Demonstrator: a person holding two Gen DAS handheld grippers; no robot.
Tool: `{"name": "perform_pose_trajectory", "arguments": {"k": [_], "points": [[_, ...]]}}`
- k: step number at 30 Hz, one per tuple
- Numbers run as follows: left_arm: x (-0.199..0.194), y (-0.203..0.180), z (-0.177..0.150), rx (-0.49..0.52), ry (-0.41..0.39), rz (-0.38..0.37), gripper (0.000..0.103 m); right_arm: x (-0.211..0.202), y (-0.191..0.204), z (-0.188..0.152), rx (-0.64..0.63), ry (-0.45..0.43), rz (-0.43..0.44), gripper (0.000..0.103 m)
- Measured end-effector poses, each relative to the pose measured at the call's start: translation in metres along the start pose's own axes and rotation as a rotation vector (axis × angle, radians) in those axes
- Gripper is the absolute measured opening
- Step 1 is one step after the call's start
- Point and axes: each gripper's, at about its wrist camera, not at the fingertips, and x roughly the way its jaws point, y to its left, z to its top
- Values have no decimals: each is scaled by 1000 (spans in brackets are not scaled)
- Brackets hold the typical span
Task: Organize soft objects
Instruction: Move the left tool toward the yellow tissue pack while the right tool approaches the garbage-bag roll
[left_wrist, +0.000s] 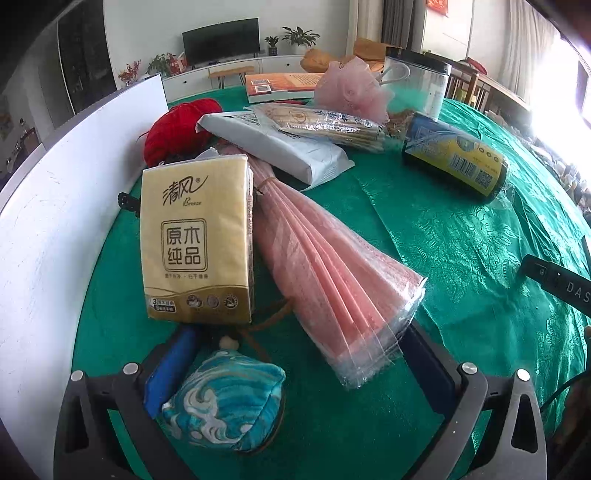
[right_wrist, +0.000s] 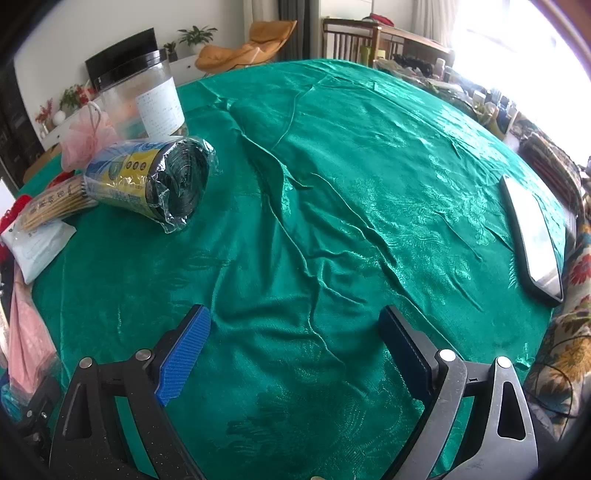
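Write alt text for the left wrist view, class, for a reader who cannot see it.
The open left gripper straddles a blue wave-patterned pouch on a green tablecloth. Ahead lie a yellow tissue pack, a wrapped pink bundle, red yarn and a bag roll.

Both views are bright with daylight. The light enters from a window (right_wrist: 517, 55) at the upper right, which is overexposed to plain white in each view. The green cloth (right_wrist: 332, 221) shows glare on its folds toward the window and soft shadows in the creases away from it. Fisheye distortion bends straight edges near the frame border, and the corners are dark. Focus is sharp at centre; the room far behind the cloth is softer.
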Motion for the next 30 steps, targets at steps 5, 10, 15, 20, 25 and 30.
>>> {"name": "perform_pose_trajectory", "arguments": {"k": [5, 10, 15, 20, 25, 30], "points": [[-2, 0, -2, 2, -8, -2, 103, 0, 0, 0, 0, 0, 0, 95], [-2, -1, -3, 3, -10, -1, 103, 0, 1, 0, 0, 0, 0, 95], [-2, -1, -3, 3, -10, -1, 103, 0, 1, 0, -1, 0, 0, 95], [-2, -1, -3, 3, -10, -1, 103, 0, 0, 0, -1, -1, 0, 95], [-2, -1, -3, 3, -10, -1, 103, 1, 1, 0, -1, -1, 0, 95], [-2, -1, -3, 3, -10, -1, 103, 1, 1, 0, -1, -1, -1, 95]]}}
